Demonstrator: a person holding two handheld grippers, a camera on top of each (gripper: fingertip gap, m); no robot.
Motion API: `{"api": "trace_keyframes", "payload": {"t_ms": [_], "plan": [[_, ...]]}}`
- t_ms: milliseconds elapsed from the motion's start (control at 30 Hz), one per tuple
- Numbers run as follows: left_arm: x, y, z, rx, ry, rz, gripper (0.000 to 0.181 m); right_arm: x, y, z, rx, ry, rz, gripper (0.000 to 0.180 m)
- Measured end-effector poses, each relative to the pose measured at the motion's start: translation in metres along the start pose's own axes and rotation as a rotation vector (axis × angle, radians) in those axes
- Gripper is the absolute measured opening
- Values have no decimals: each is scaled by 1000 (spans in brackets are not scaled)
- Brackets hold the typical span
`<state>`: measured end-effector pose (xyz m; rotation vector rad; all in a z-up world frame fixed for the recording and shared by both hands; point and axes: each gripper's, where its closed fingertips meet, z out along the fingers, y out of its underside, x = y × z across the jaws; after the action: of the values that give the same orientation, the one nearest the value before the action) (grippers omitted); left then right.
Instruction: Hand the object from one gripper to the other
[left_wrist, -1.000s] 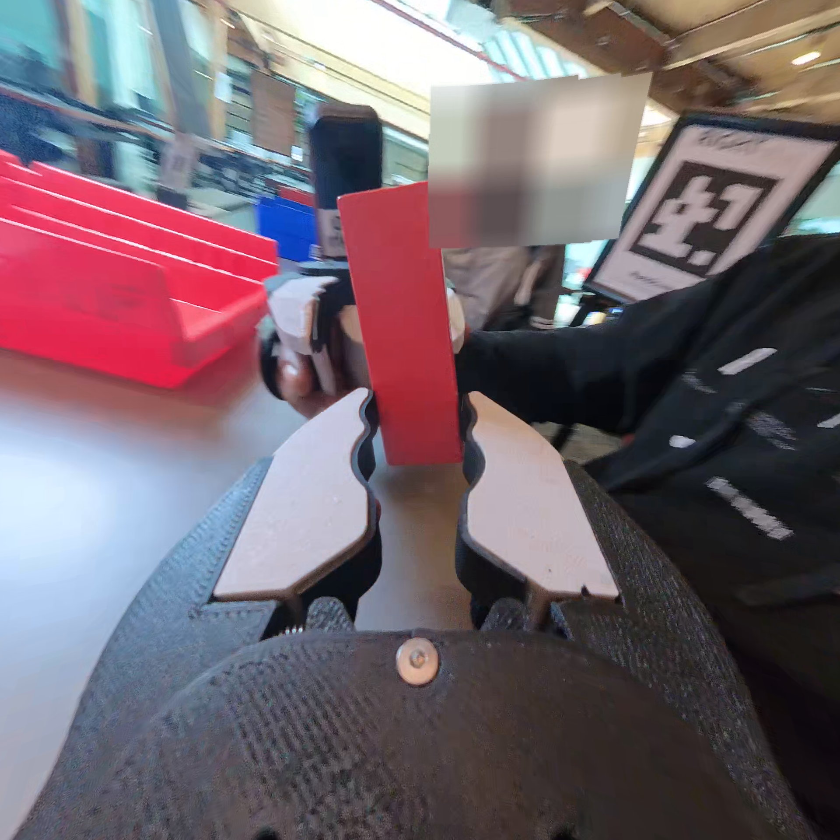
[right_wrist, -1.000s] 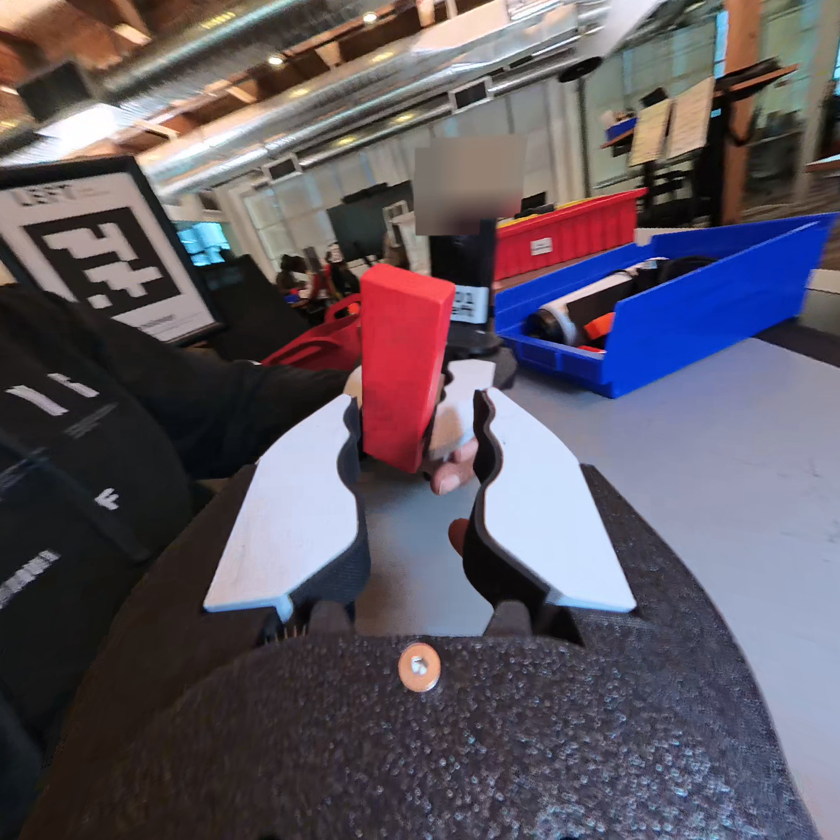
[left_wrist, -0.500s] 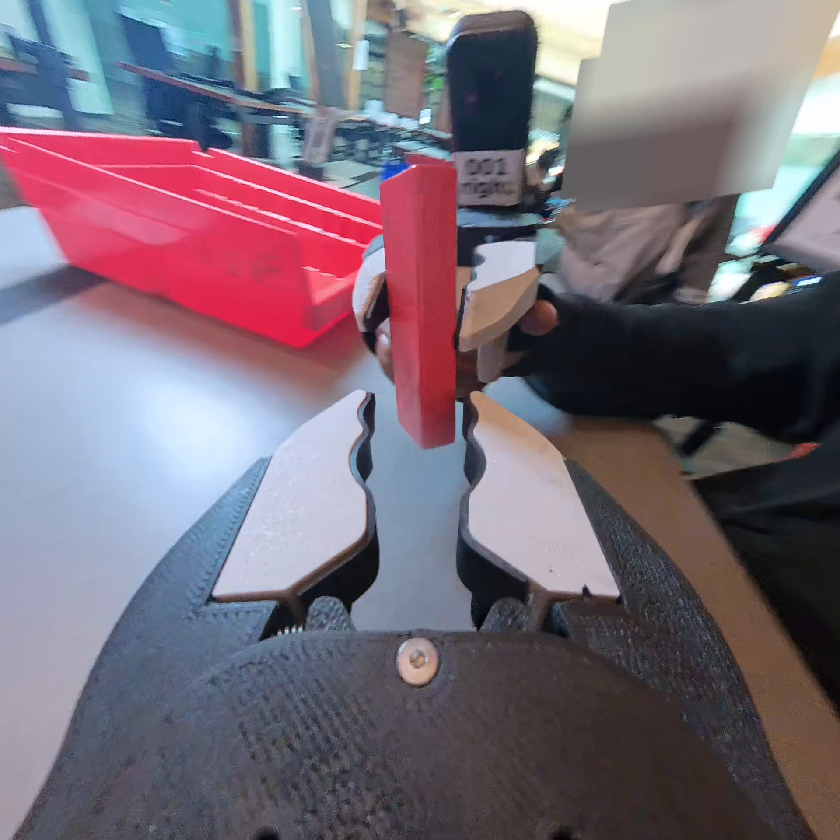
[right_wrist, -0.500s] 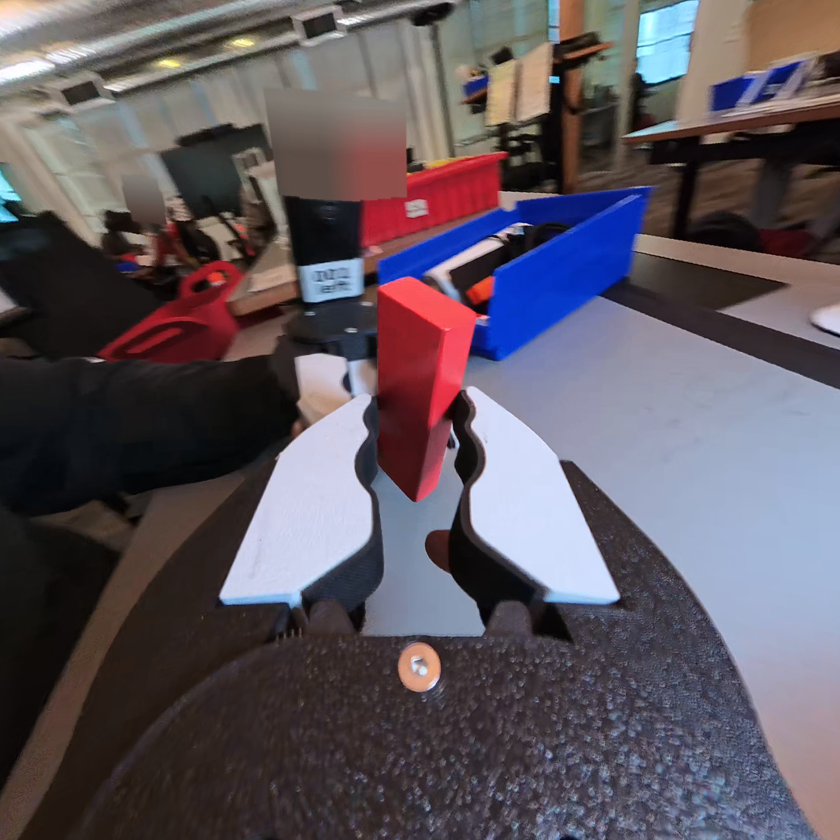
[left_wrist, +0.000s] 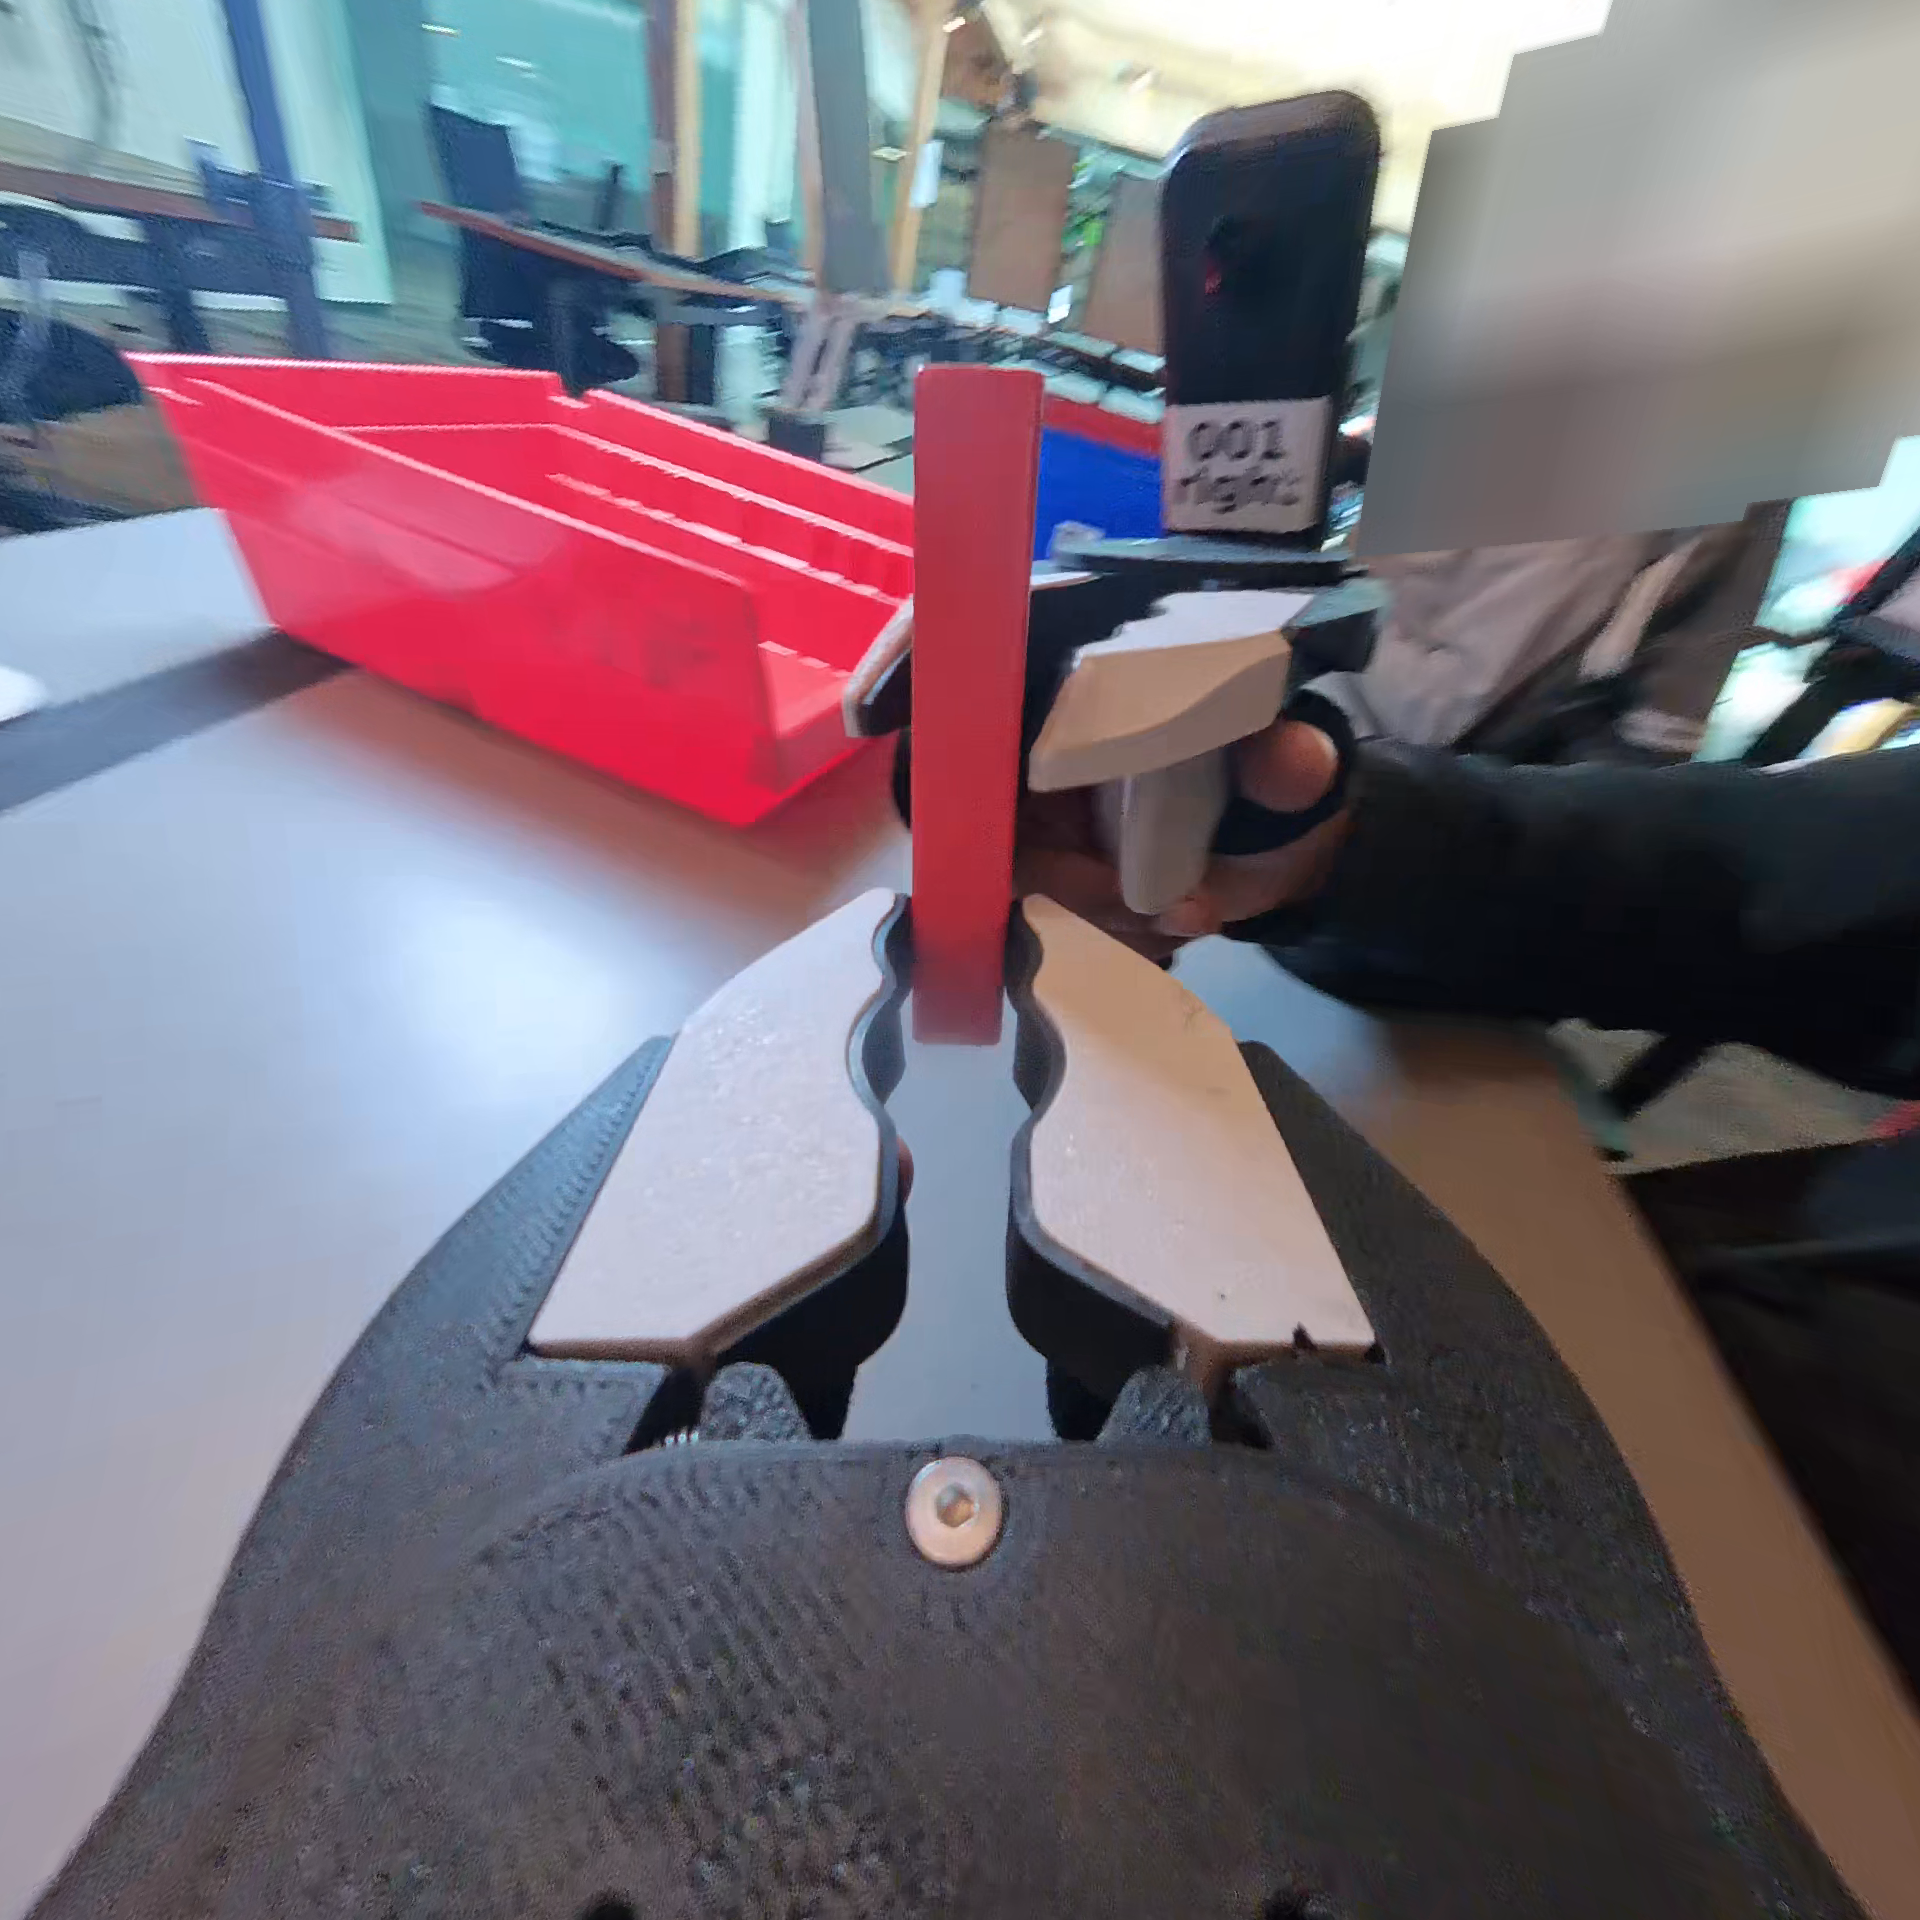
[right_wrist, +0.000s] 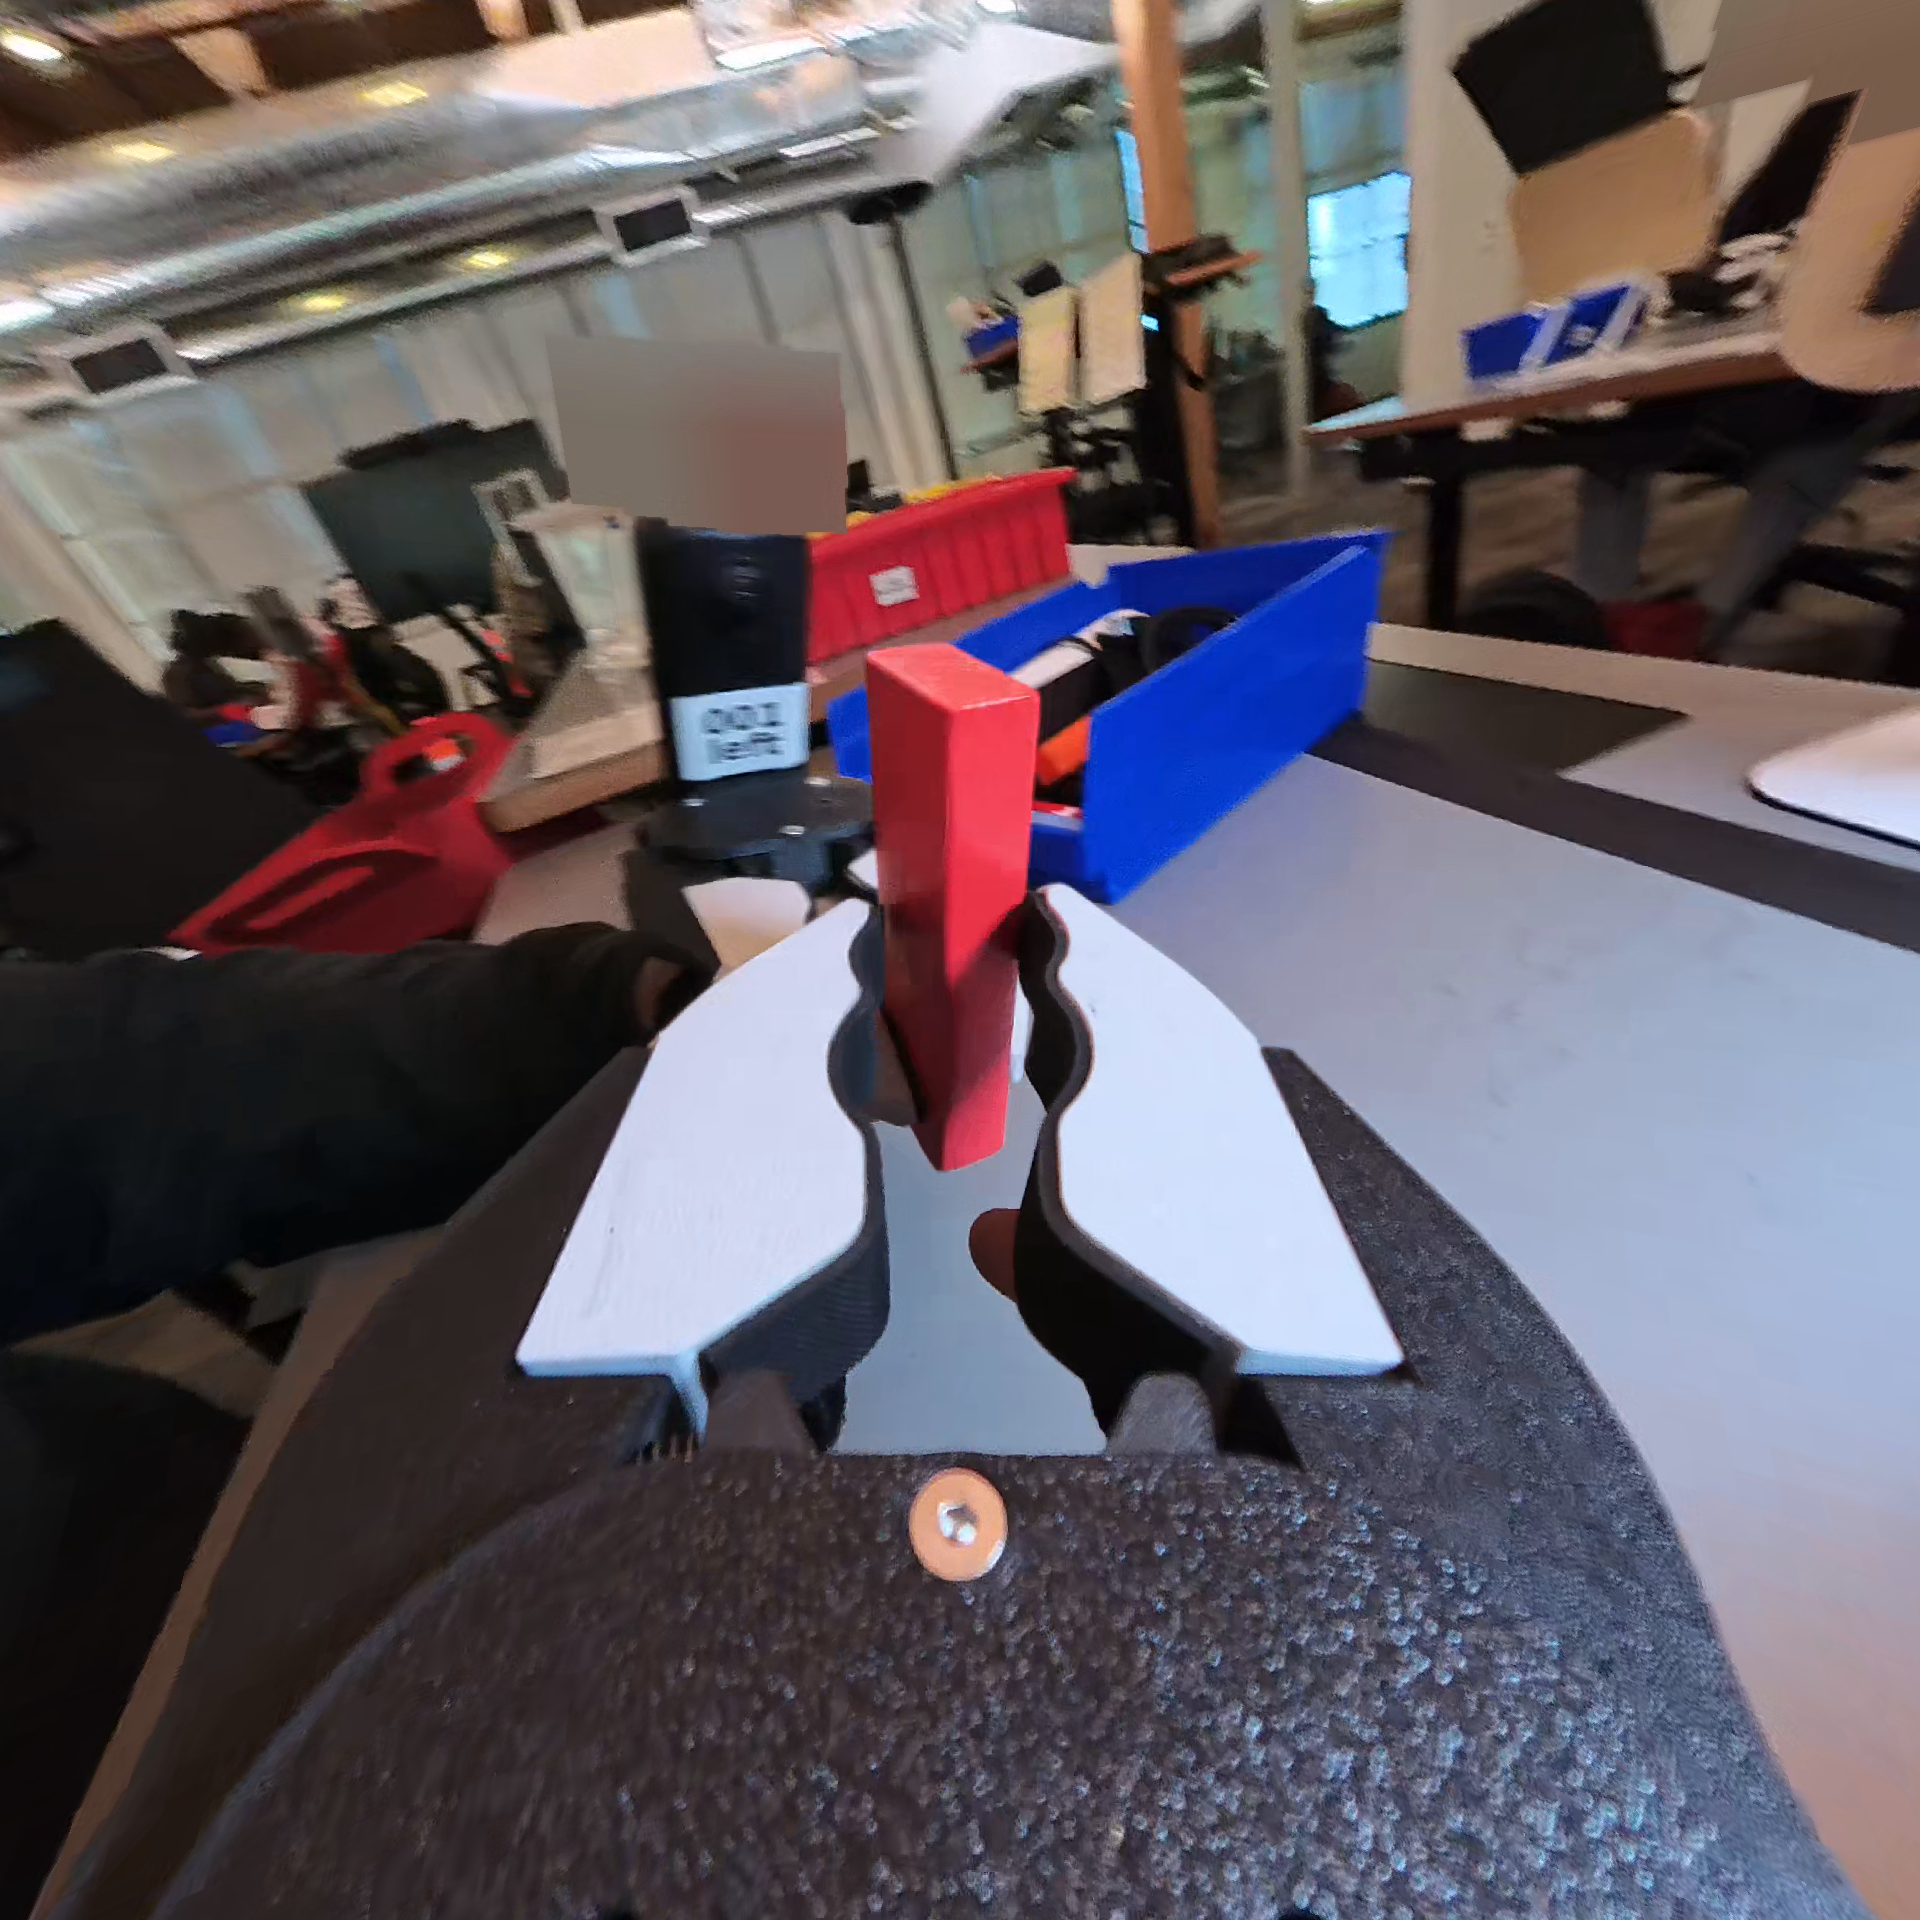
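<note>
A red rectangular block (left_wrist: 977, 571) stands upright above the grey table (left_wrist: 312, 987). My left gripper (left_wrist: 956, 935) is shut on its lower end, with both fingertips pressed to its narrow sides. My right gripper (right_wrist: 951, 935) is shut on the same block (right_wrist: 951, 810) around its middle. In the left wrist view the right gripper (left_wrist: 971, 707) faces me, with a finger on each side of the block, held by a hand in a black sleeve (left_wrist: 1610, 883). In the right wrist view the left gripper is mostly hidden behind the block; only its black camera mount (right_wrist: 727, 665) shows.
A red bin (left_wrist: 499, 582) lies on the table beyond the block in the left wrist view. A blue bin (right_wrist: 1226, 727) holding several items lies just behind the block in the right wrist view. A white object (right_wrist: 1849, 779) sits at the far right edge. The grippers are tip to tip, or close to it.
My left gripper's fingers were wider than the block half a second ago and have closed on its lower end. The right gripper has kept its hold, and the block stands straighter.
</note>
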<state>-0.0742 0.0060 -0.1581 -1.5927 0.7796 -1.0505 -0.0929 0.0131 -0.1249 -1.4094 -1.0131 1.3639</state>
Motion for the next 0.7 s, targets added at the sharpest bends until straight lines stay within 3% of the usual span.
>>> {"api": "trace_keyframes", "payload": {"t_ms": [267,533,700], "plan": [[65,-19,-16,97,512,-193,17,-54,-9,-29,10,-453,-26,34],[119,6,-27,-81,879,-275,17,-101,-1,-46,-63,-764,31,54],[145,19,-34,-184,1034,-295,16,-135,6,-52,-126,-907,-17,55]]}}
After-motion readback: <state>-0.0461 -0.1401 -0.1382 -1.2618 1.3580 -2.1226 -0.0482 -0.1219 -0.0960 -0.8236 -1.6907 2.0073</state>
